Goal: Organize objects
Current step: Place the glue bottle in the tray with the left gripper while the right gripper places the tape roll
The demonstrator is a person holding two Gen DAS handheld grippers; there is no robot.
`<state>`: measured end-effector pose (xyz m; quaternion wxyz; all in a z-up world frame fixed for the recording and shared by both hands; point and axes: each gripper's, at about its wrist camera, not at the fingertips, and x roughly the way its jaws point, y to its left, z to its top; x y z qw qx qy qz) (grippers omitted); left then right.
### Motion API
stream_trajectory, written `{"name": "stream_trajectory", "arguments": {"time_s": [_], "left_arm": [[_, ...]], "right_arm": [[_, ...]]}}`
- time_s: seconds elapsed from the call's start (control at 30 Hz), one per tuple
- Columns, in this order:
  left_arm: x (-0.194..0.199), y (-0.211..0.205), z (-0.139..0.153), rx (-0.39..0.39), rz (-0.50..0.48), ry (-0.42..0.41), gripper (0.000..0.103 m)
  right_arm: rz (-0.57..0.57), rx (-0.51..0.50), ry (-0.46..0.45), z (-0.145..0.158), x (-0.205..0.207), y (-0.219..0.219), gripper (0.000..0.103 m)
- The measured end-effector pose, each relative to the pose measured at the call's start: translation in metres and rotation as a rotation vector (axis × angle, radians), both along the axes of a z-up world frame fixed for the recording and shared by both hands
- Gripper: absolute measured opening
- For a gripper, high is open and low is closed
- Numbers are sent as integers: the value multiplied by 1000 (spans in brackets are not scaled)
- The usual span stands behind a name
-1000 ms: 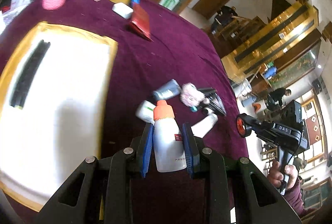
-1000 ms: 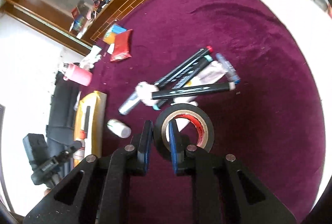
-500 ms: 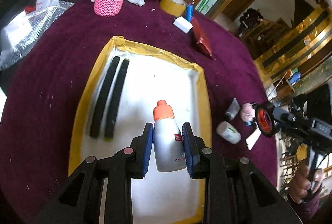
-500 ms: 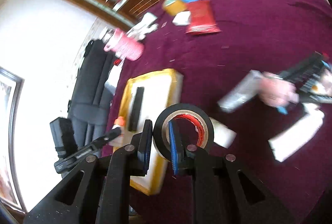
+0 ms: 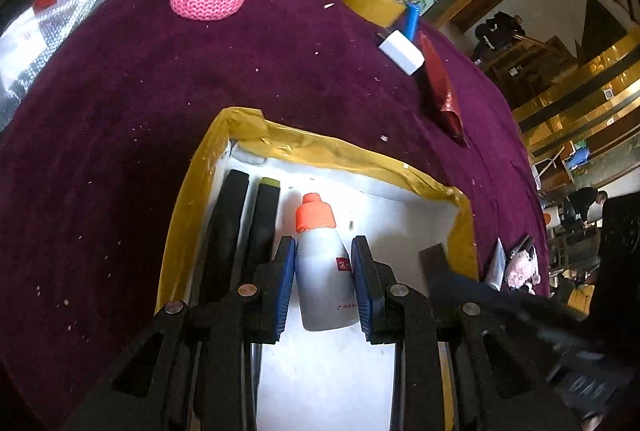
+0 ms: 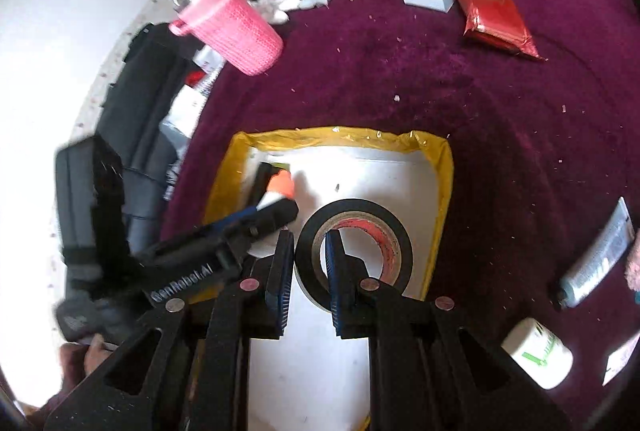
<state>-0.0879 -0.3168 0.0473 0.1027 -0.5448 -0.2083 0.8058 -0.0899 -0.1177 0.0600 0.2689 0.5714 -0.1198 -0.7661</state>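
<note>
Left claw [image 5: 323,257] grips one bottle [image 5: 325,277]; right claw [image 6: 307,257] clamps one tape roll [image 6: 354,255].

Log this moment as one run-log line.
left tool: shut on orange-capped white plastic bottle | right tool: shut on black tape roll | both over yellow-edged white tray

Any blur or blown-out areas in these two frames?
Left wrist view: sharp on the bottle in the left claw; the right claw is motion-smeared at lower right; the tray floor glares white. Right wrist view: tape roll crisp, wall at left overexposed.
</note>
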Motion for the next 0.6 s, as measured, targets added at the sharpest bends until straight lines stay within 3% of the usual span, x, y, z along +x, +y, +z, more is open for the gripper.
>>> {"name": "stream_trajectory", "arguments": {"time_s": [0.33, 0.4, 0.47, 0.5, 0.57, 0.6], "left_arm": [[-4, -6, 4, 64, 12, -12, 28], [0, -10, 13, 67, 21, 4, 34], [6, -15, 25, 70, 25, 35, 48], [10, -17, 32, 63, 31, 52, 48], [17, -19, 43, 42, 34, 76, 49], [21, -19, 48, 30, 35, 86, 49]], "right_arm": [[-45, 13, -23, -17, -12, -10, 14], [-50, -4, -46, -20, -15, -10, 14], [-49, -4, -62, -23, -16, -11, 16], [-49, -6, -66, -22, -16, -11, 17], [-53, -19, -66, -17, -15, -11, 25], [-53, -26, -58, -11, -12, -10, 35]]}}
